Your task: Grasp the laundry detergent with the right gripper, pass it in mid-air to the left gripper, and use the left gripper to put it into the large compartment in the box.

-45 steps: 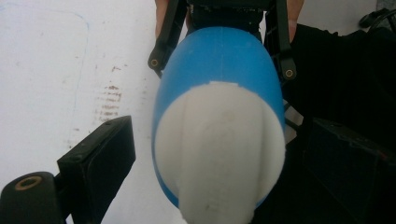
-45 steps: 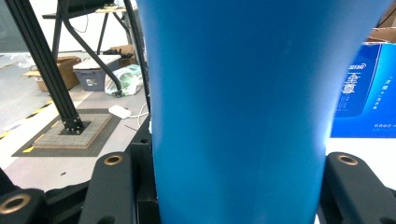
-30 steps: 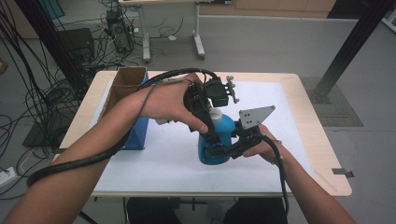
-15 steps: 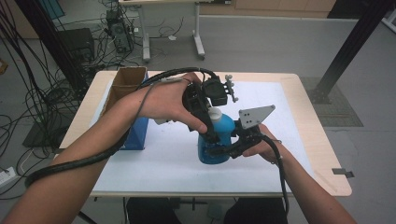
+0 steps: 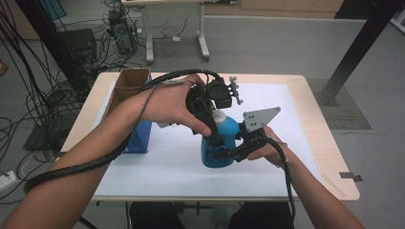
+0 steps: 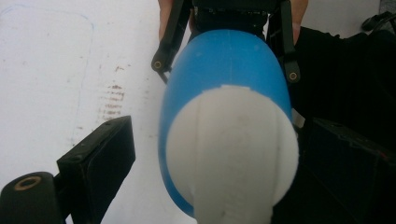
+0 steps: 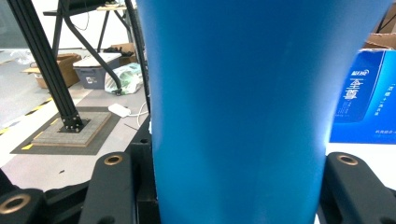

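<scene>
Right now a blue bottle [image 5: 220, 143] with a white cap [image 5: 218, 117] stands upright on the white sheet [image 5: 162, 162] that covers the table [image 5: 334, 176], a little right of the table's middle and toward the person's side. The right gripper [image 5: 228, 153] comes at it level from the right and is clenched on the bottle's lower body — in the right gripper view the blue wall [image 7: 243, 107] rises between the two black jaws, which press against it on either side. The left gripper [image 5: 215, 136] reaches down from above at the bottle's top, the left hand [image 5: 174, 105] wrapped round its body. In the left gripper view the white cap [image 6: 233, 154] and the blue shoulder [image 6: 224, 60] sit between the jaws; the jaw at the left of that view stands clear of the cap with white sheet showing between them, while the other jaw lies in shadow close against it, so this gripper is released rather than gripping. Beyond the bottle in that same view the right gripper's jaws [image 6: 224, 74] show on both sides of the blue body. Left of the bottle — well apart from it — a blue box [image 5: 141, 136] stands on the table, with an open cardboard box [image 5: 130, 78] just behind it.
</scene>
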Demonstrator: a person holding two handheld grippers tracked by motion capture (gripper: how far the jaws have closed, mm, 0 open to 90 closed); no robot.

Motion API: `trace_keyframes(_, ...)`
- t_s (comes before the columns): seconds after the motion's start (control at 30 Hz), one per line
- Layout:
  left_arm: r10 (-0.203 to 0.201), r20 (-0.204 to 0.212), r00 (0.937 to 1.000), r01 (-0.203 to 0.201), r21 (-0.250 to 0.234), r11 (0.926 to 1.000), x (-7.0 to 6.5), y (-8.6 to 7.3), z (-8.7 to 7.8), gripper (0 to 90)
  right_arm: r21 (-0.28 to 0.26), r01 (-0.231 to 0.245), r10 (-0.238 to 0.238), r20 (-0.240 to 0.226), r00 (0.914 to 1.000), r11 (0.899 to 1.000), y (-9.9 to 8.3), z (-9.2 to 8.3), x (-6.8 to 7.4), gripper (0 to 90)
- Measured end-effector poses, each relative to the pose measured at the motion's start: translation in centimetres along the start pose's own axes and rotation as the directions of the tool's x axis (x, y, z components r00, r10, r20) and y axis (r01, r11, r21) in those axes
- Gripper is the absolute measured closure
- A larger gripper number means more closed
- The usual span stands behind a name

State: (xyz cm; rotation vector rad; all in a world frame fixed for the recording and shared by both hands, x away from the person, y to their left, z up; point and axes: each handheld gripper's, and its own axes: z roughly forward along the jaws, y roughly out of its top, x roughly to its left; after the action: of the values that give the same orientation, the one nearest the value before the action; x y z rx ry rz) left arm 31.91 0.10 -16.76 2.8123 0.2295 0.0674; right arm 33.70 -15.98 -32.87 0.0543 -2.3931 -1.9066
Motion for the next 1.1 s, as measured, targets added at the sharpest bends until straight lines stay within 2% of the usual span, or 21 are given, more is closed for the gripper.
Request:
trace_keyframes(0.37,0.012,0.006,0.9999,-0.012,0.013,0.9998,0.03,0.29,0.44,14.5,-0.004,0.008,-0.008,-0.008,0.9999,1.0,0.24,0.06,0.1,43.7)
trace_keyframes(0.57,0.028,0.008,0.9996,-0.028,0.018,0.9994,0.03,0.47,0.49,20.5,-0.004,0.011,-0.011,-0.009,0.9999,1.0,0.3,0.05,0.13,43.7)
trace_keyframes(1.1,0.035,0.017,0.9992,-0.036,0.039,0.9986,-0.07,0.77,0.7,29.9,-0.006,0.014,-0.014,-0.013,0.9998,1.0,0.32,-0.01,0.16,43.8)
